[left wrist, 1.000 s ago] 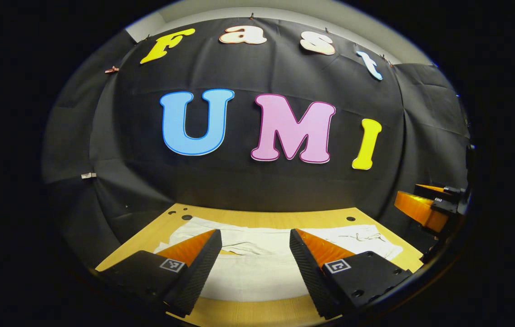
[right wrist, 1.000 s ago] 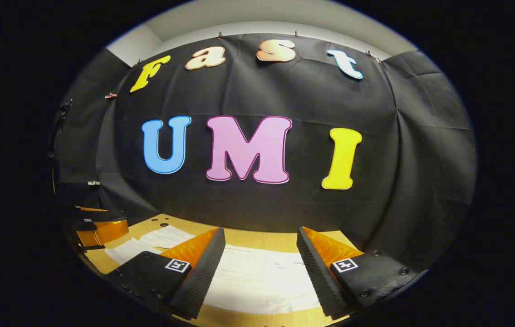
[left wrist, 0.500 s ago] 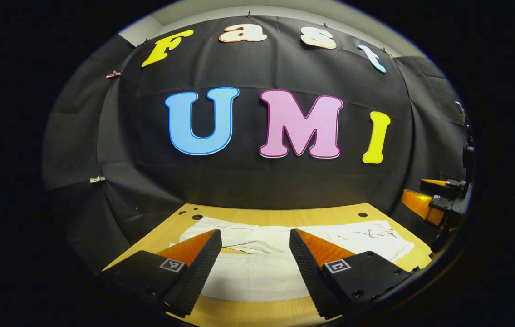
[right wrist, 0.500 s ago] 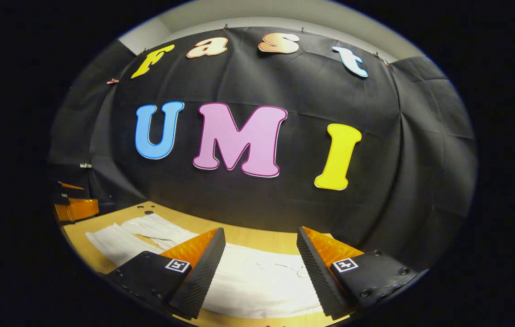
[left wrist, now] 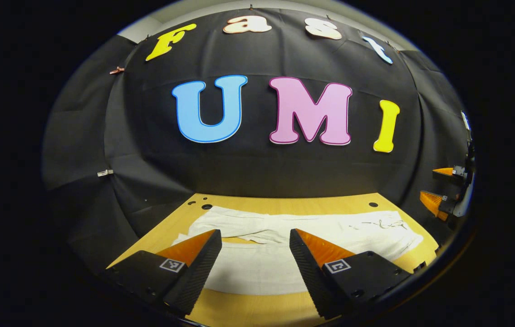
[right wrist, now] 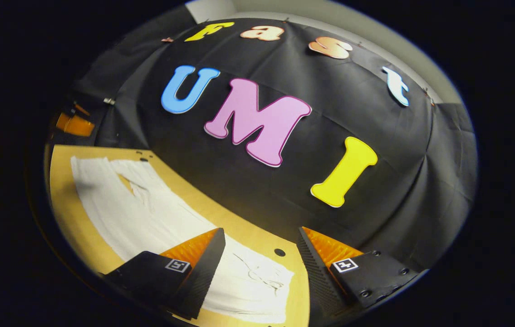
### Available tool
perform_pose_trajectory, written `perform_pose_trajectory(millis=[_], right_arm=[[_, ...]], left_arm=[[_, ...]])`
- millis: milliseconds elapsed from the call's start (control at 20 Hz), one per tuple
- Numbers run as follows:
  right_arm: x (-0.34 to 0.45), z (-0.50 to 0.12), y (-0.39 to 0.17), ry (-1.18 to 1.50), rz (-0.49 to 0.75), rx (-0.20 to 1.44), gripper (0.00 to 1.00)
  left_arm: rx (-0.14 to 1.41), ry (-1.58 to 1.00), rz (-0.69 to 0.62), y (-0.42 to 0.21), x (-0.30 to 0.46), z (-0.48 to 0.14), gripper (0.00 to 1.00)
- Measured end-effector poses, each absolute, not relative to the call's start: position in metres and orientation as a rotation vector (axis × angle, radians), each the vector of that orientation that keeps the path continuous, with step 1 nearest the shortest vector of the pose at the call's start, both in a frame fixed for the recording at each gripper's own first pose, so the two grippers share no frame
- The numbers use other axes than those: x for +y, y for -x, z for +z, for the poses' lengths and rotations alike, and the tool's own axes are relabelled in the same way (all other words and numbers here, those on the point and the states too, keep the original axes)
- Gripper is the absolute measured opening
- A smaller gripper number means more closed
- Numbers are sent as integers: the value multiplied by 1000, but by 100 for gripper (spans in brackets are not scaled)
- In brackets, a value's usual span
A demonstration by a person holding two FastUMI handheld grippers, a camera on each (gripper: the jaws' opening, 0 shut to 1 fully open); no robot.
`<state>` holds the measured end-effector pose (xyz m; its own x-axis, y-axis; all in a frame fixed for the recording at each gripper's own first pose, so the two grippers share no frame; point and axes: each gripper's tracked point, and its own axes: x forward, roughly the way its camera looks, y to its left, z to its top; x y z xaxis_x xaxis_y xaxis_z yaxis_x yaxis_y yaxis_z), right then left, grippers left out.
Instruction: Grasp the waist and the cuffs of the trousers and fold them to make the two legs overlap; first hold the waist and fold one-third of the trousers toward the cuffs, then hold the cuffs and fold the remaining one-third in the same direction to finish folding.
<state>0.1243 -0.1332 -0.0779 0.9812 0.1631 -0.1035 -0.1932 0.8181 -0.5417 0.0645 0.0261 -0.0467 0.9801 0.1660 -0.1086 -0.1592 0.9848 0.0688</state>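
Note:
White trousers (left wrist: pixel 284 231) lie flat on the wooden table (left wrist: pixel 248 309), their two legs side by side and running left. The waist with its drawstring (left wrist: pixel 382 224) is at the right end. My left gripper (left wrist: pixel 255 247) hovers open above the legs, nothing between its fingers. In the right gripper view the trousers (right wrist: pixel 148 218) stretch from the far left down to the drawstring waist (right wrist: pixel 259 279). My right gripper (right wrist: pixel 261 252) is open above the waist end and rolled to one side. The right gripper (left wrist: pixel 443 190) also appears far right in the left gripper view, the left gripper (right wrist: pixel 73 123) far left in the right gripper view.
The table (right wrist: pixel 64 209) has small round holes near its back edge (left wrist: pixel 373 205) and one by the waist (right wrist: pixel 279 252). The black cloth wall (left wrist: pixel 257 172) rises right behind the table. Bare wood runs along the table's front edge (left wrist: pixel 257 311).
Both views have tipped down, bringing more of the table and trousers into sight. The right gripper has rolled sharply and swung toward the waist end. Both stayed open.

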Motion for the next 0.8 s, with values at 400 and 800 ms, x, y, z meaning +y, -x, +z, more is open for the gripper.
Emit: perform_pose_trajectory(millis=[400,800], right_arm=[[-213,-173,-117,859,290,255,98],[-274,-272,-86,1142,499,466,97]], left_arm=[[201,-42,206,-63,37,-79,96],[243,-118,184,-72,27,-90,96]])
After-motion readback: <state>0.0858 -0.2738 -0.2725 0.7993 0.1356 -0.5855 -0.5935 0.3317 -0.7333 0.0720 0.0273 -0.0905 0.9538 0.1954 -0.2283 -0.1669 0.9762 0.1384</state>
